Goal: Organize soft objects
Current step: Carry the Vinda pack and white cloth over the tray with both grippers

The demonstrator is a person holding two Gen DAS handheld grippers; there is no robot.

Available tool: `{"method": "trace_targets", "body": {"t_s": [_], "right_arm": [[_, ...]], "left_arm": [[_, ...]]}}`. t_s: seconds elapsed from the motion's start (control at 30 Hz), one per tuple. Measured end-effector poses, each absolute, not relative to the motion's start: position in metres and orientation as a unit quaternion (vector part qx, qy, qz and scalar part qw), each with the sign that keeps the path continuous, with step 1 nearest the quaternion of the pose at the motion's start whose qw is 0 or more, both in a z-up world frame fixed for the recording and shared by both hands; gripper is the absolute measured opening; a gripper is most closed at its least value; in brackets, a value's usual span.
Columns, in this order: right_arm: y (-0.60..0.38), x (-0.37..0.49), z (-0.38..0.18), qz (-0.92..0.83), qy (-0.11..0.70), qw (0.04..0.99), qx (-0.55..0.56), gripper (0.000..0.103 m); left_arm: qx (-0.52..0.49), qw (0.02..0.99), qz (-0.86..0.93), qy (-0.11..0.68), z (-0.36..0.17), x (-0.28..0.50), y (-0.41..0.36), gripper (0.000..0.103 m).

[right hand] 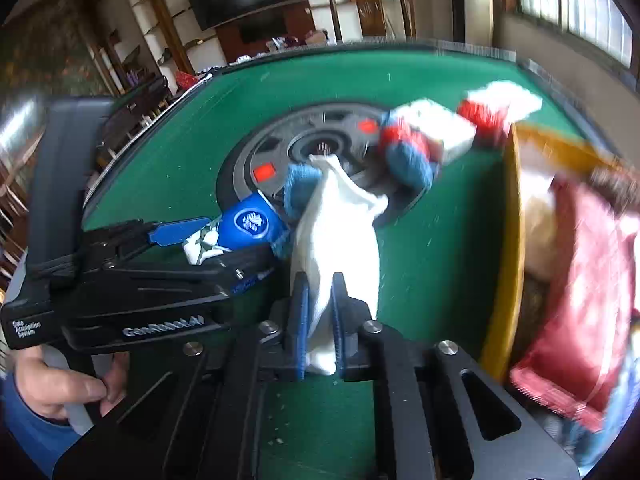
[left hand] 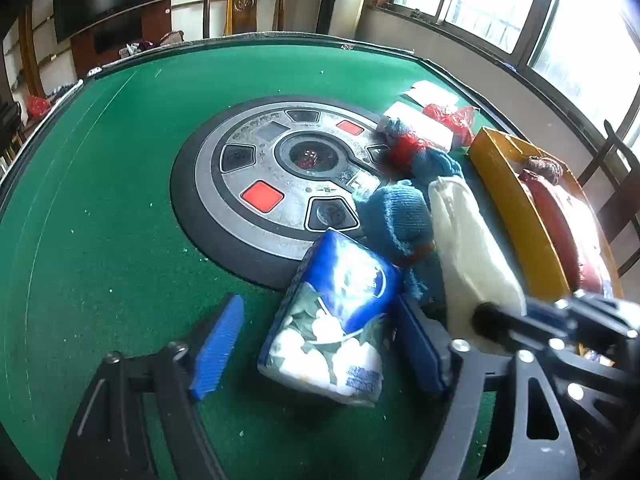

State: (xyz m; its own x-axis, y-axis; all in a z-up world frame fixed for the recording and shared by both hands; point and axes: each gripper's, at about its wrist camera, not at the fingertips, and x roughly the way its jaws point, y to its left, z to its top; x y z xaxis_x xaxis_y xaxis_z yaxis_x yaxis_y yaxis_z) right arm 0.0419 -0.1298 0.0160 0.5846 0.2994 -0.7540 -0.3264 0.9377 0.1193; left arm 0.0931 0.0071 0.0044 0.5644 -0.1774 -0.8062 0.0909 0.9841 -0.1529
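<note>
Left gripper: nearest us in its own view, the left gripper (left hand: 320, 344) has its blue fingers (left hand: 218, 348) standing wide apart, one on each side of the tissue pack; we see a gap at the left finger and cannot tell whether the right one touches.
Tissue pack: the blue and white tissue pack (left hand: 332, 316) lies on the green felt of the mahjong table (left hand: 100, 200), near its front edge, just short of the round centre console (left hand: 280, 176).
Knit pieces: past the pack we see a blue knit hat (left hand: 400, 216) at the console's right rim, and behind it a blue and red knitted piece (left hand: 416, 152).
Right gripper: the right gripper (right hand: 320, 320) has its fingers drawn together, clamped on the lower end of a white cloth (right hand: 340, 232), which rises from the jaws over the felt.
Tray: along the table's right edge we see a yellow tray (left hand: 512, 208) with a red padded item (right hand: 580, 300) in it.
Hand: a hand (right hand: 60, 384) grips the left gripper's handle at the lower left of the right wrist view.
</note>
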Motion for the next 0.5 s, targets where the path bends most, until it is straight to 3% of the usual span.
{"method": "trace_targets", "body": {"t_s": [0.03,0.1,0.17,0.27,0.33,0.4,0.5], "right_arm": [[-0.128,0.039,0.018,0.162,0.413,0.896,-0.031,0.016],[-0.126,0.041,0.017,0.136,0.409,0.901,-0.052,0.037],[-0.129,0.043,0.015,0.121,0.413,0.901,-0.056,0.039],[-0.136,0.052,0.011,0.138,0.428,0.893,-0.028,0.039],[-0.137,0.054,0.007,0.156,0.442,0.883,-0.016,0.039],[-0.134,0.053,0.003,0.167,0.444,0.880,-0.013,0.022],[-0.136,0.051,0.007,0.169,0.434,0.885,-0.012,0.014]], "left_arm": [[-0.038,0.884,-0.073,0.460,0.004,0.092,0.006,0.085],[-0.003,0.888,-0.060,0.456,0.001,0.090,-0.003,0.086],[0.016,0.890,-0.049,0.454,0.000,0.089,-0.007,0.085],[0.012,0.890,-0.052,0.452,0.000,0.087,-0.002,0.076],[0.013,0.891,-0.049,0.451,0.002,0.086,-0.001,0.060],[0.008,0.891,-0.046,0.452,0.003,0.085,0.003,0.055],[-0.005,0.891,-0.043,0.452,0.004,0.085,0.009,0.055]]}}
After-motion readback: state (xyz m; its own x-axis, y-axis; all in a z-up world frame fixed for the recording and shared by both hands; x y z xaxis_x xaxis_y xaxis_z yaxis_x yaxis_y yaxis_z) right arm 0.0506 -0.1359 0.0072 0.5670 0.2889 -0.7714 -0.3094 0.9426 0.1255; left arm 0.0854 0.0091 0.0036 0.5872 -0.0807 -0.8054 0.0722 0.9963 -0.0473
